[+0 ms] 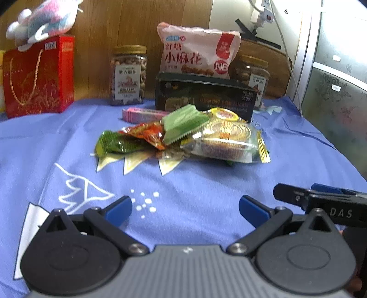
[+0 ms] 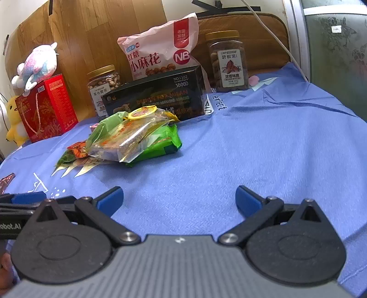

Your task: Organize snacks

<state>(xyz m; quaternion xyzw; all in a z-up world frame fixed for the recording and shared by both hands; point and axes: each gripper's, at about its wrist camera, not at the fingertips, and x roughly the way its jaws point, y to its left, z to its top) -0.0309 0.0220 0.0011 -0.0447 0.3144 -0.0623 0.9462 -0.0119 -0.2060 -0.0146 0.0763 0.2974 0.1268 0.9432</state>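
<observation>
A heap of small wrapped snacks lies on the blue cloth (image 1: 206, 178): a clear-wrapped mooncake (image 1: 226, 143), a light green packet (image 1: 183, 122), an orange-red packet (image 1: 149, 133) and a dark green packet (image 1: 114, 143). The heap also shows in the right wrist view (image 2: 128, 139). Behind it stand a black box (image 1: 204, 96), a pink bag (image 1: 197, 50) and two nut jars (image 1: 128, 75) (image 2: 227, 60). My left gripper (image 1: 185, 206) is open and empty, well short of the heap. My right gripper (image 2: 179, 198) is open and empty, to the right of the heap.
A red gift box (image 1: 39, 75) with a plush toy (image 1: 43, 20) on top stands at the back left. A pink flat packet (image 1: 142, 114) lies behind the heap. A wooden board (image 2: 103, 34) backs the table. A white cable (image 2: 275, 39) hangs at the right.
</observation>
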